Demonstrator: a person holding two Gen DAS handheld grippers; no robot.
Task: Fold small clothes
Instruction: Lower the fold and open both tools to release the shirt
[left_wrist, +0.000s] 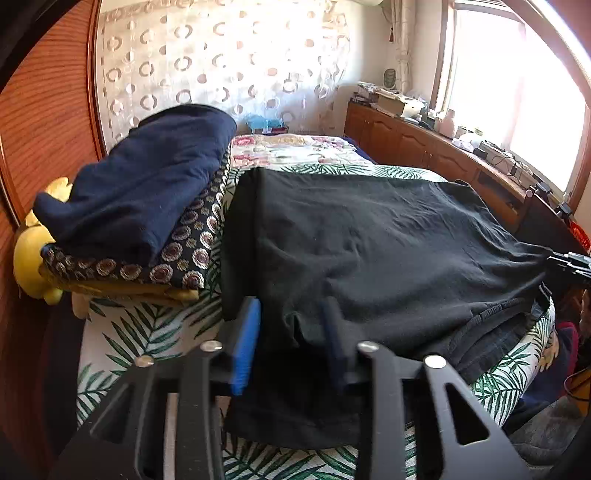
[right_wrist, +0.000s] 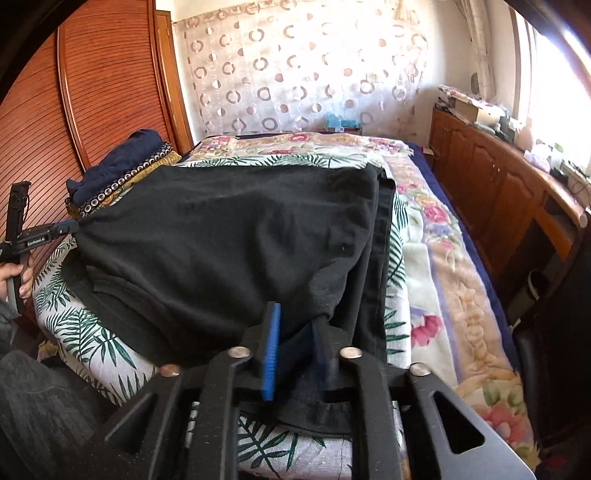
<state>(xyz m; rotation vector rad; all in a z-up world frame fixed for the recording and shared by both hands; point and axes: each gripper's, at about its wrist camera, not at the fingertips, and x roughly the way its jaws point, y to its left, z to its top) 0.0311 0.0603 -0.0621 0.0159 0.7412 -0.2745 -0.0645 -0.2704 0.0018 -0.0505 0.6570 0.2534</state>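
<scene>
On the bed: a black knit garment (left_wrist: 369, 240) is lying spread across the palm-leaf printed sheet (left_wrist: 140, 332) of the bed, one half apparently doubled over the other, so that it is sitting flat and ready for a further fold.
Near edge: the hem is hanging slightly over the bed's front, which is leaving both corners reachable from the person's side.
Left gripper (left_wrist: 291, 332): its blue-padded fingers (left_wrist: 245, 343) are standing partly apart, straddling the near-left corner of the cloth; the pads are not visibly pressing on it, so the corner seems released rather than gripped.
Right gripper (right_wrist: 295, 350): its fingers (right_wrist: 270, 354) are likewise standing narrowly apart around the near-right corner, with fabric bunching between them but no clear pinch.
Why both are placed so: one gripper per corner is keeping the edge straight and the fold even.
Finished pile: a navy folded garment (left_wrist: 147, 177) is resting on a dark medallion-patterned folded cloth (left_wrist: 177, 254) at the left, well apart from the black piece, keeping done items clear of the working area.
Person: a hand (right_wrist: 16, 277) is holding the left gripper's handle at the right wrist view's left edge.
</scene>
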